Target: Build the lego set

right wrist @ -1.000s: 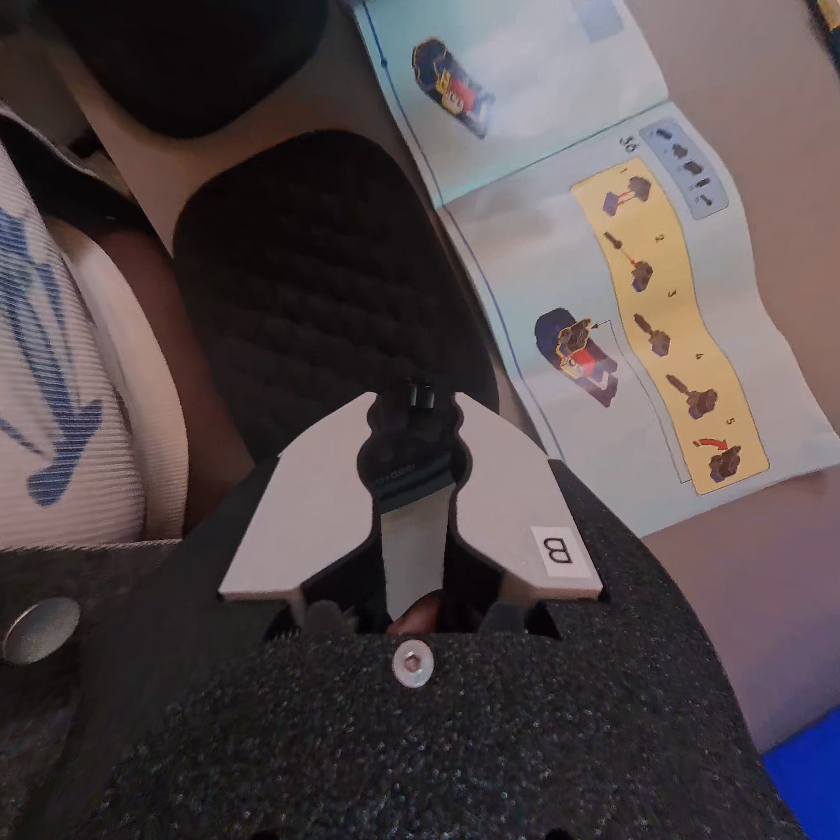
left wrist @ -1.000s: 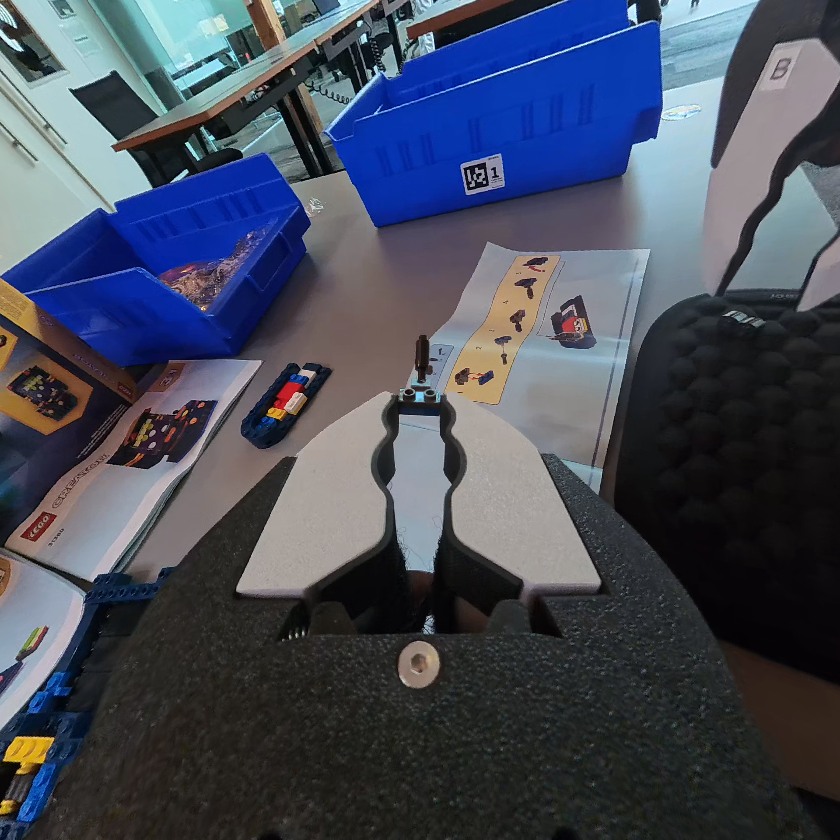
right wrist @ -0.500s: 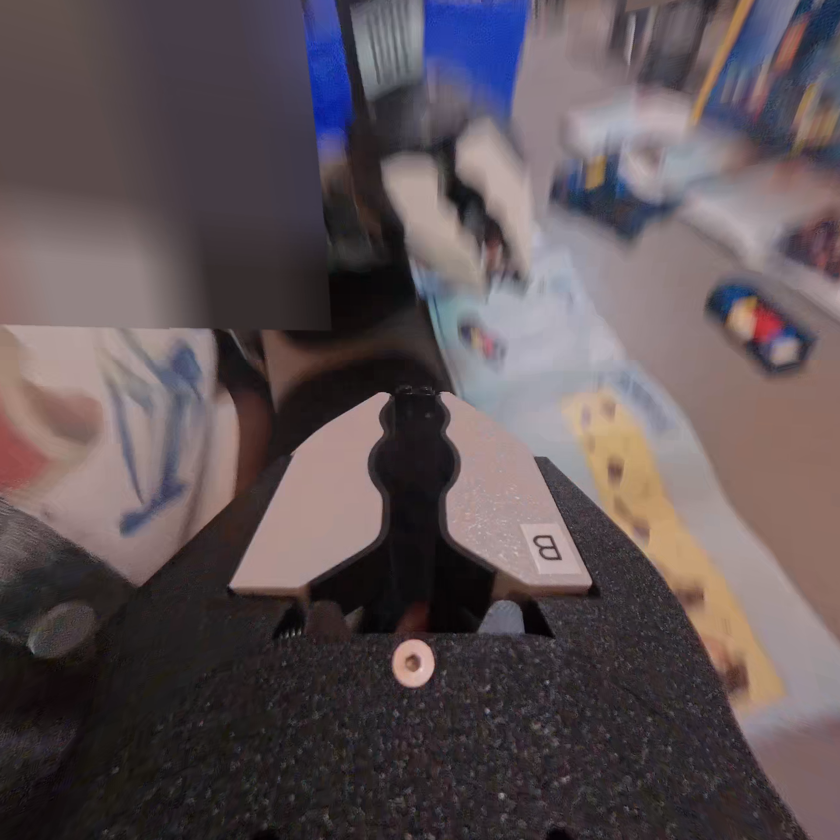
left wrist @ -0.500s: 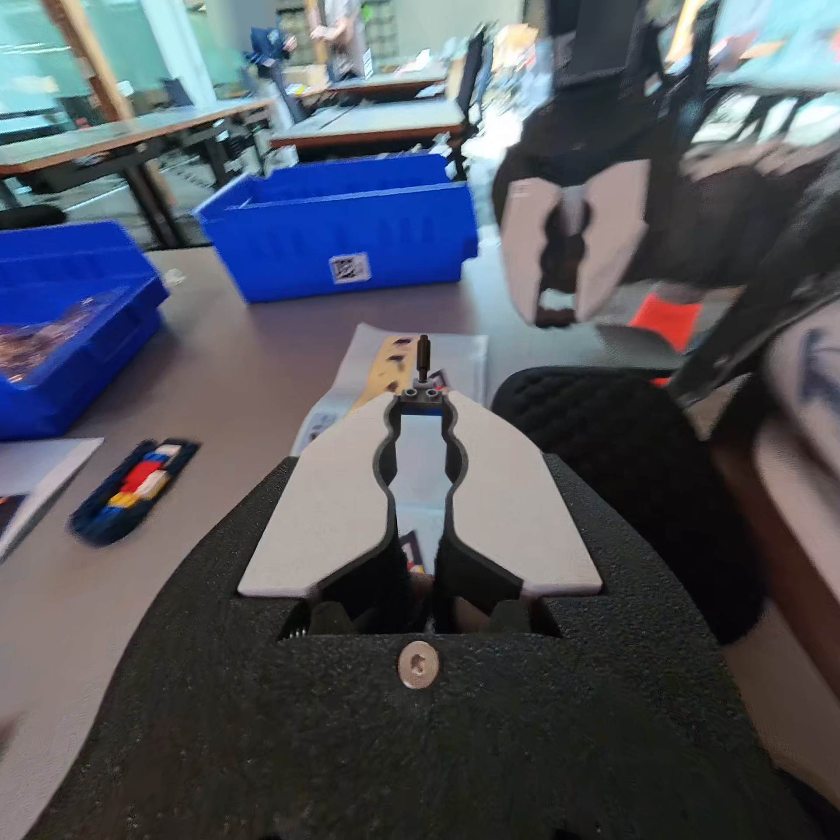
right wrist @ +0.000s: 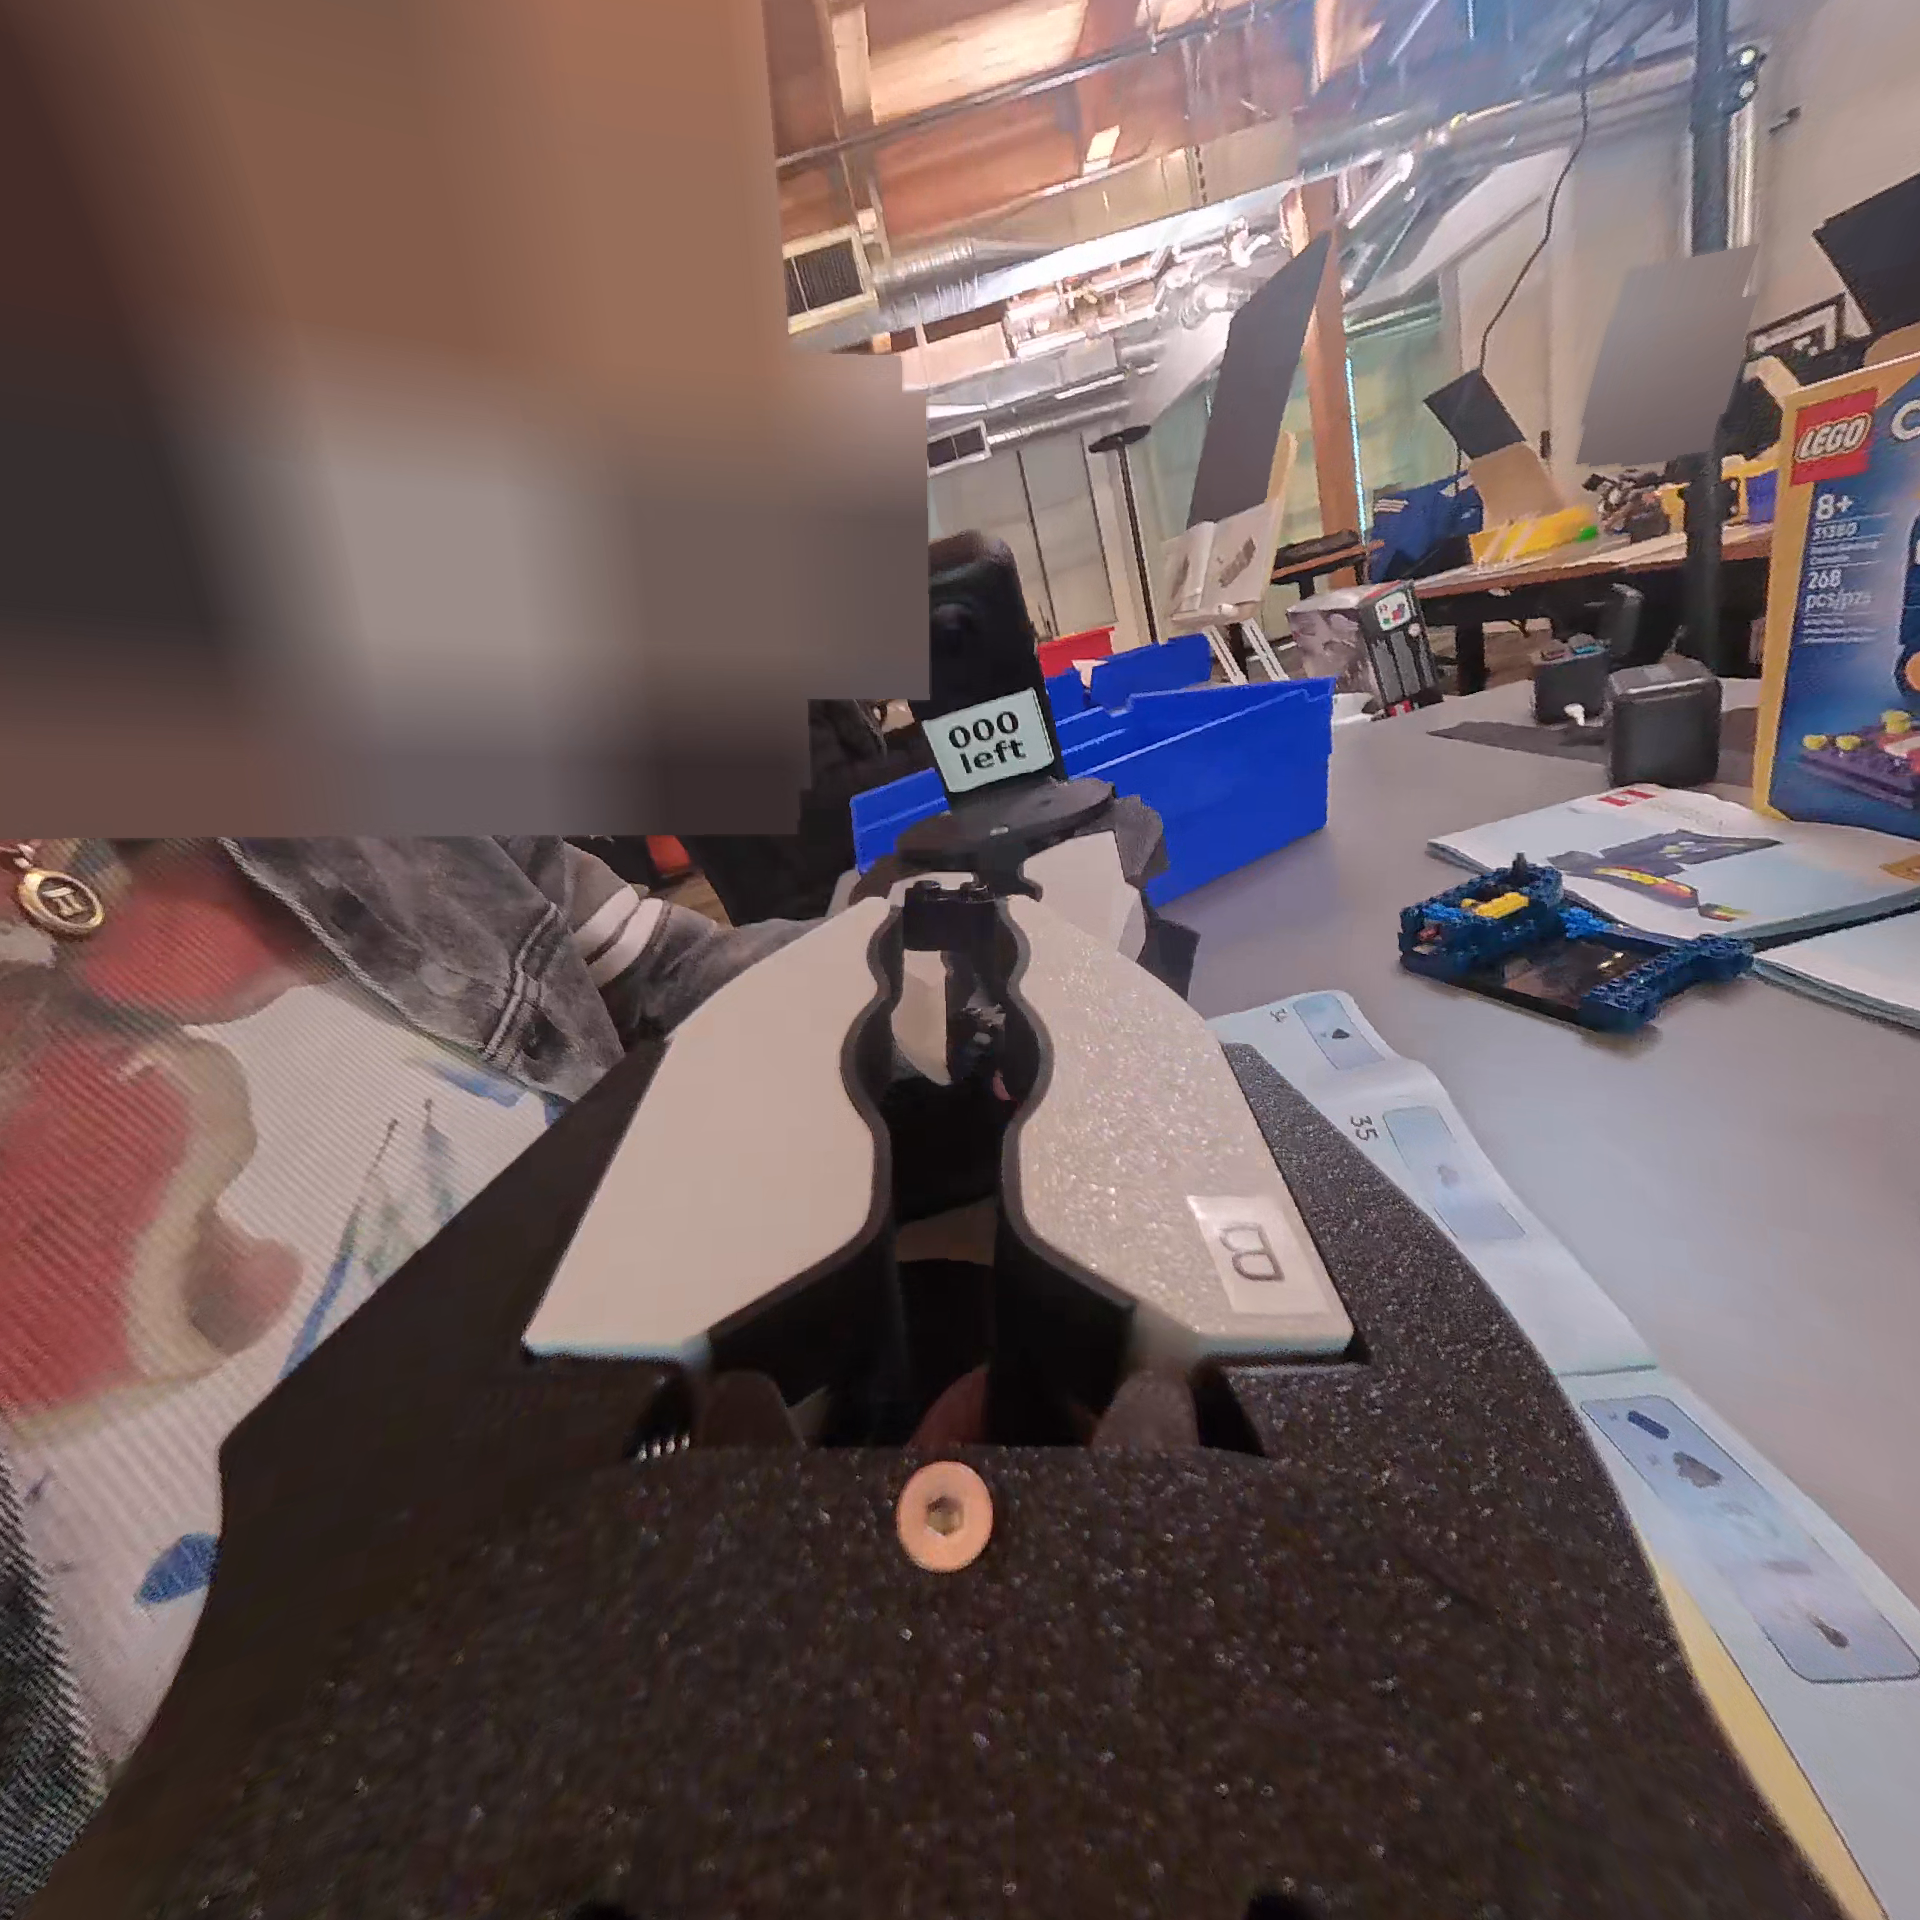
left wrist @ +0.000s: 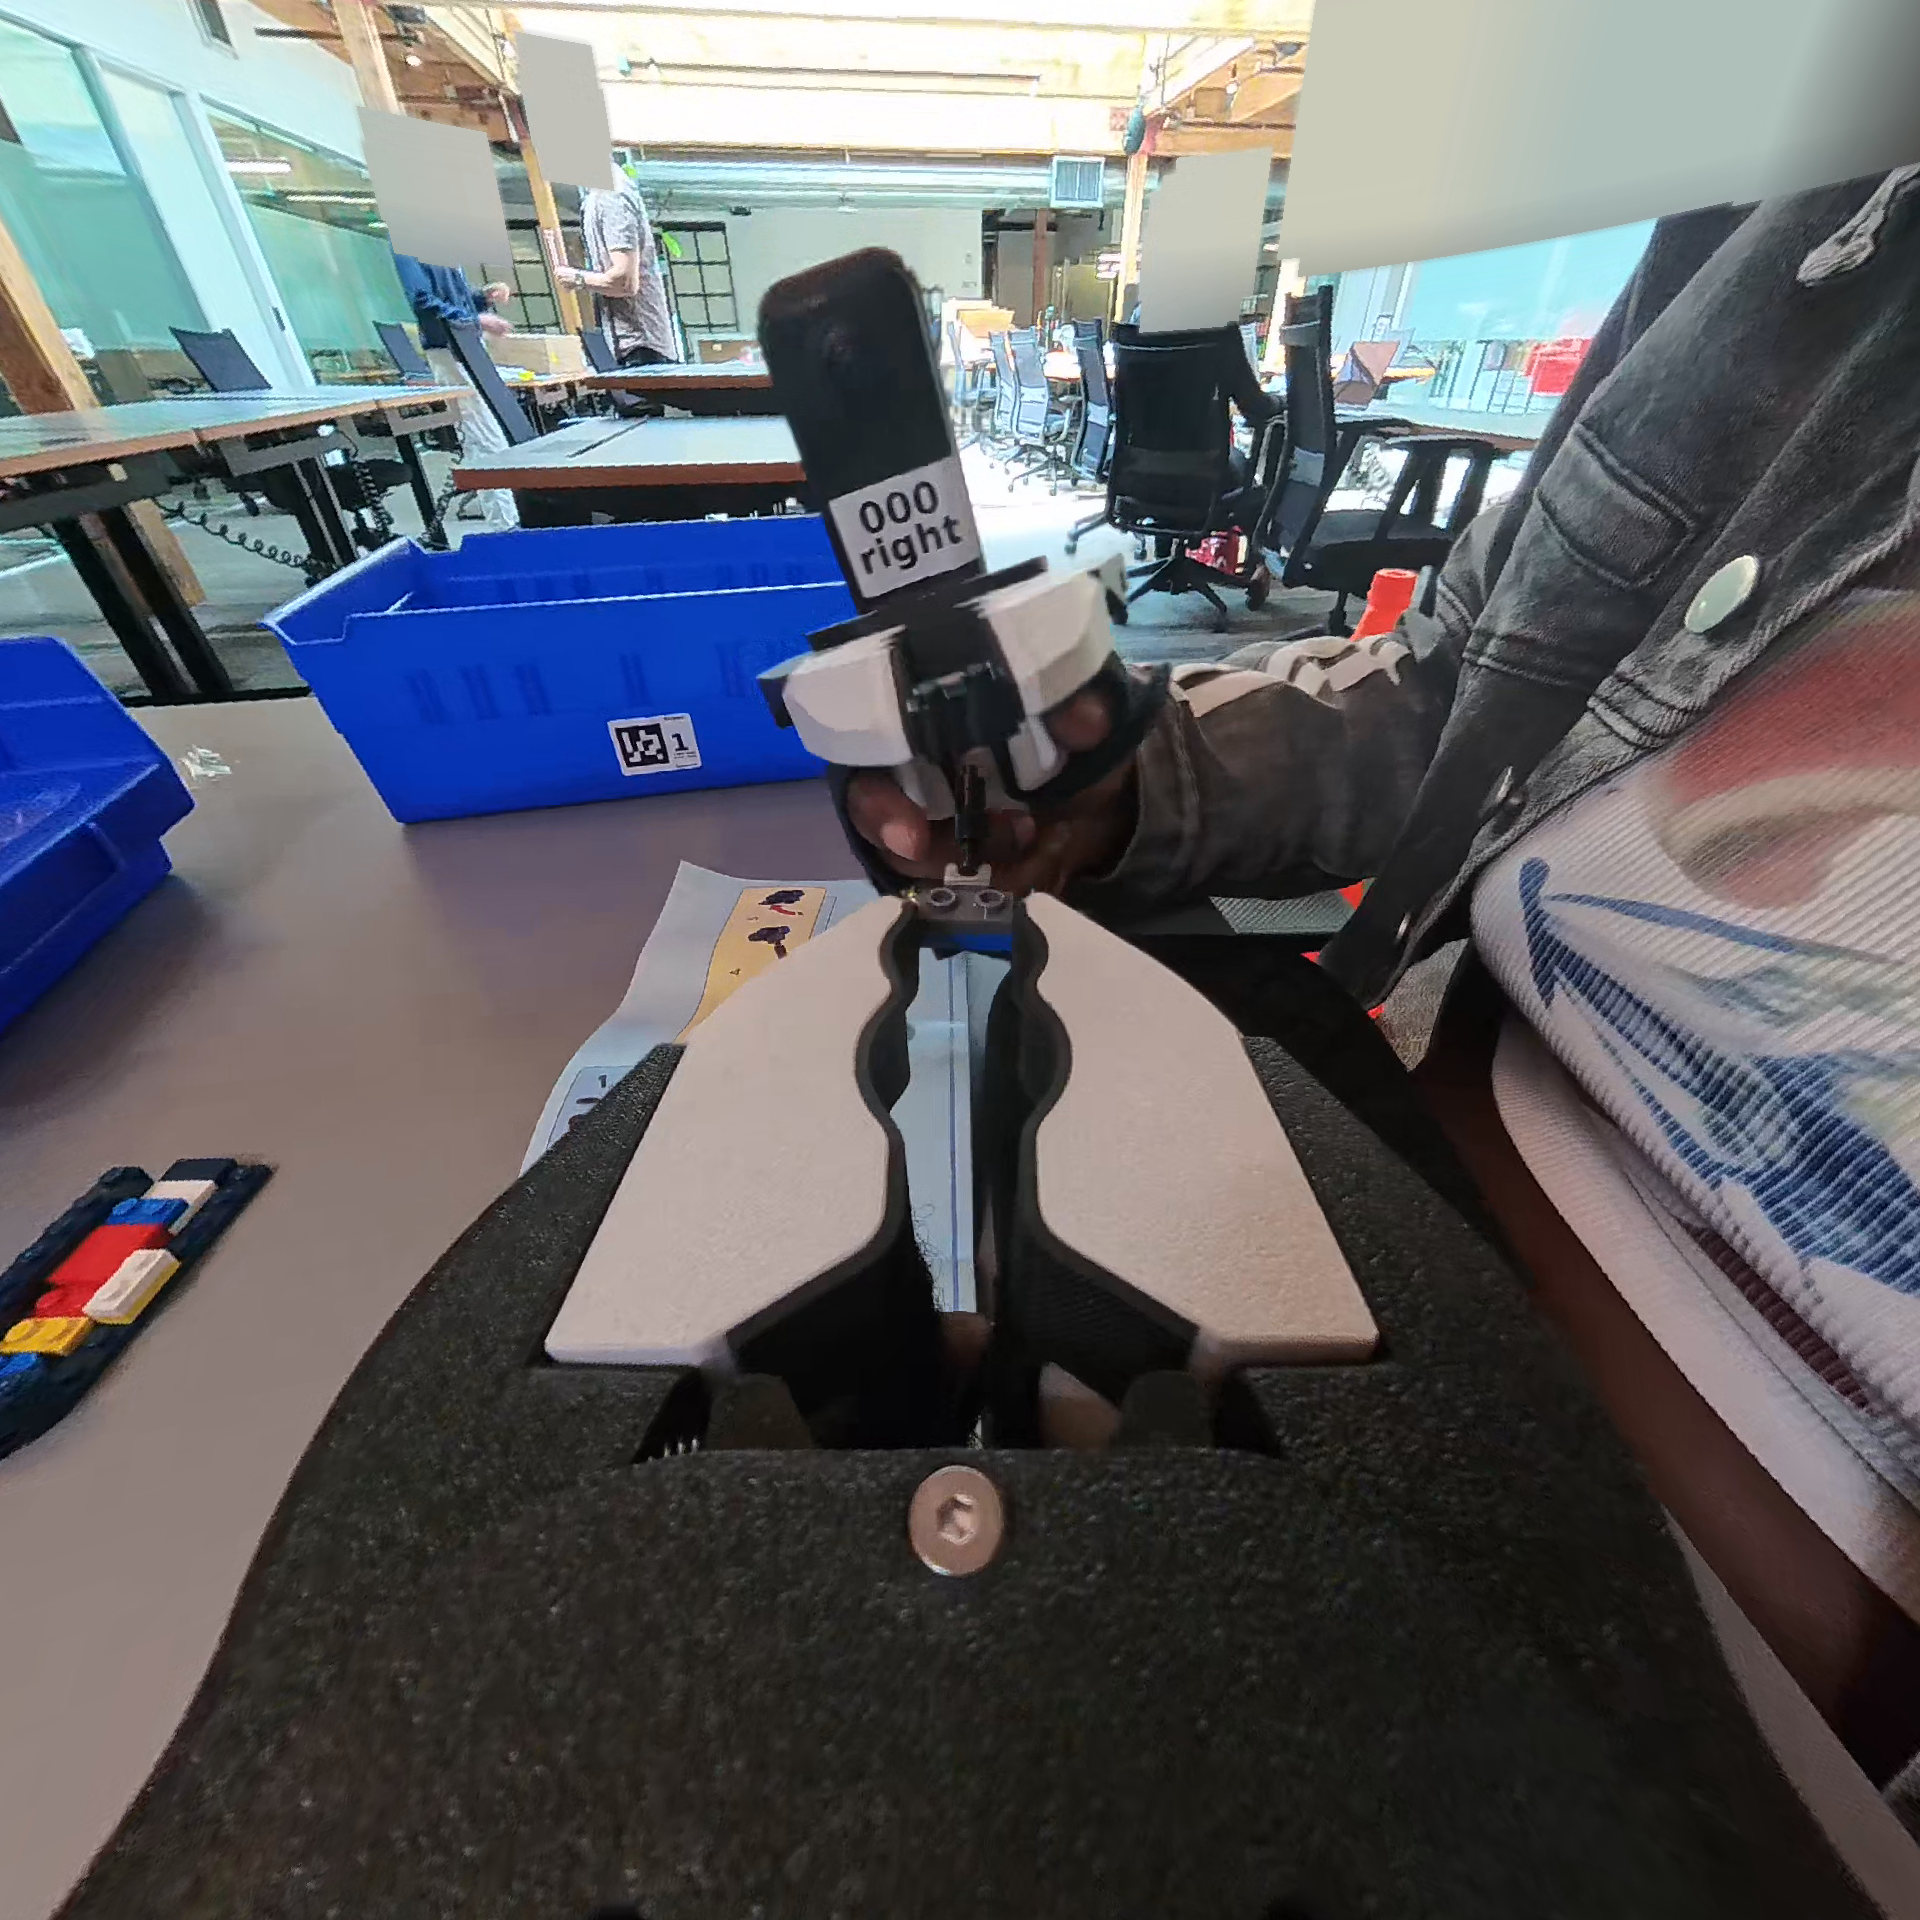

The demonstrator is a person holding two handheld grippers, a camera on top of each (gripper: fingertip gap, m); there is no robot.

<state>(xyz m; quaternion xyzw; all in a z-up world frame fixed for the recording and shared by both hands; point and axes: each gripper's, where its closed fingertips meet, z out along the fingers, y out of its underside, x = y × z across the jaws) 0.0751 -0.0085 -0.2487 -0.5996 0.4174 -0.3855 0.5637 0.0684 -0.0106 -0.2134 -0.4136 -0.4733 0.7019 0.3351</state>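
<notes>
Grey surface (left wrist: pixel 343 997) carries two blue bins: one (left wrist: pixel 561 665) toward the far edge, one (left wrist: pixel 73 821) at the left edge. An open instruction sheet (left wrist: pixel 727 966) lies near the front edge, under both grippers. A dark blue brick strip with coloured tiles (left wrist: pixel 114 1278) sits left of it.

Left gripper (left wrist: pixel 964 914): closed on a small grey studded brick assembly (left wrist: pixel 966 906), pads pressing its sides, a black peg (left wrist: pixel 971 805) standing up from it.

Right gripper (right wrist: pixel 948 906): closed on a small black studded brick (right wrist: pixel 943 912), held just above the peg.
</notes>
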